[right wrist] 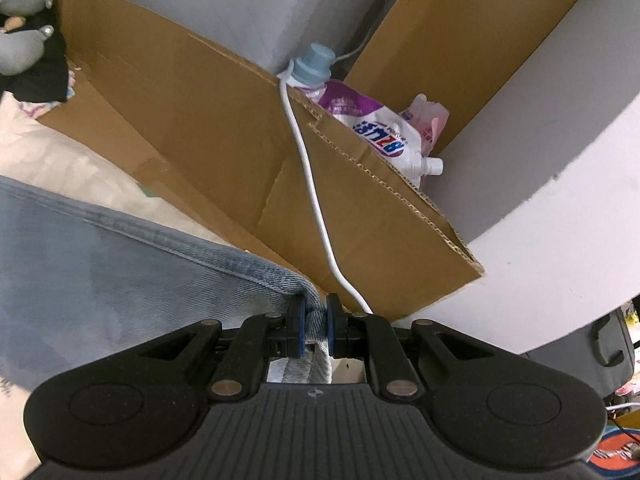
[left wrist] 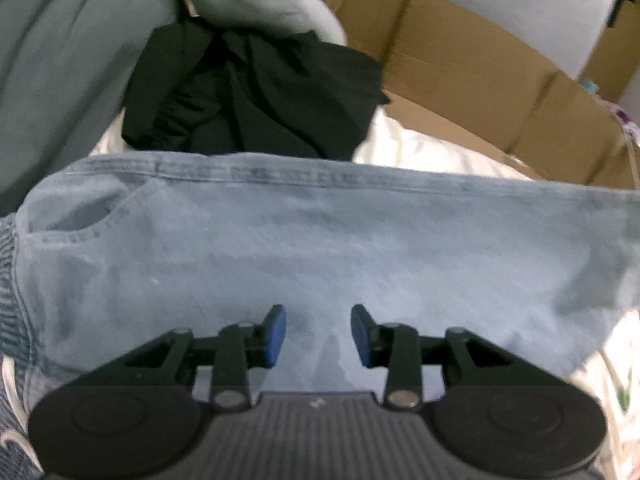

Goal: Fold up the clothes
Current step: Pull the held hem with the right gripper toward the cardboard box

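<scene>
The left gripper (left wrist: 318, 334) was found with fingers apart above the jeans (left wrist: 320, 248), nothing between them; the right gripper (right wrist: 316, 330) was clamped on their hem corner.

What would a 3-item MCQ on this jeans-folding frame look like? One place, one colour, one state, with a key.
1. Where does the black garment lie relative to the jeans in the left wrist view?
A. Beyond their far edge
B. Between the left gripper's fingers
C. Inside the cardboard box

2. What colour is the cable hanging over the cardboard box?
A. Red
B. White
C. Black

3. What is the right gripper doing?
A. Open above bare bedding
B. Shut on the cable
C. Shut on the jeans' edge

Key: A, it lies past the seamed far edge; B, it shows white against the brown board; C, denim sits pinched between the blue pads, while the left gripper is open over the denim.
</scene>
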`<state>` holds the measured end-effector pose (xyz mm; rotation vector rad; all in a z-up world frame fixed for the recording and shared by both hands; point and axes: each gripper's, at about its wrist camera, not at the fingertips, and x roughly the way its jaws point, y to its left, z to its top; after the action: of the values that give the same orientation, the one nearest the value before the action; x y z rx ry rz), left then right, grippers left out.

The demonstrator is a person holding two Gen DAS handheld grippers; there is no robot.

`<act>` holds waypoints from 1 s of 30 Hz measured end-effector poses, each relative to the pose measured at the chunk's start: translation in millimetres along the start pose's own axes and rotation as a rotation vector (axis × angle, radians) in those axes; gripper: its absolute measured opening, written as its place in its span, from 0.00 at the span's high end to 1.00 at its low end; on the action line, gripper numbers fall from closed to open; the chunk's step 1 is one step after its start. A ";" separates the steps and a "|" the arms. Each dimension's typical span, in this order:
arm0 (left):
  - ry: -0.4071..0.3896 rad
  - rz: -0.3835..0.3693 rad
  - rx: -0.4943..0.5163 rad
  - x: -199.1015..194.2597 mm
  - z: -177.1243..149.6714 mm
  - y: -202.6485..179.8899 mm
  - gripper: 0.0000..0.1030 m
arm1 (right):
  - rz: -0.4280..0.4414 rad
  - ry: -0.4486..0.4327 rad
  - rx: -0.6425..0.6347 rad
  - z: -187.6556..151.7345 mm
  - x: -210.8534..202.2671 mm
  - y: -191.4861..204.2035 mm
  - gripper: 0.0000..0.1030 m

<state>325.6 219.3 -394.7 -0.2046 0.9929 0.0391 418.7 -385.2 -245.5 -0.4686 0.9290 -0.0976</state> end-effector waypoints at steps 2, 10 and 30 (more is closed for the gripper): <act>-0.001 0.031 -0.004 9.6 8.8 0.8 0.61 | -0.004 0.006 -0.004 3.2 17.2 -0.1 0.92; 0.053 0.085 0.010 56.2 49.7 -10.8 0.58 | -0.020 0.056 -0.041 10.3 91.4 10.2 0.92; 0.009 0.165 0.057 99.7 84.0 -24.8 0.56 | -0.086 0.110 -0.025 8.0 179.7 59.6 0.67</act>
<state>452.8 204.9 -429.7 -0.0703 1.0169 0.1608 526.2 -379.3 -401.4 -0.5312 1.0186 -0.1916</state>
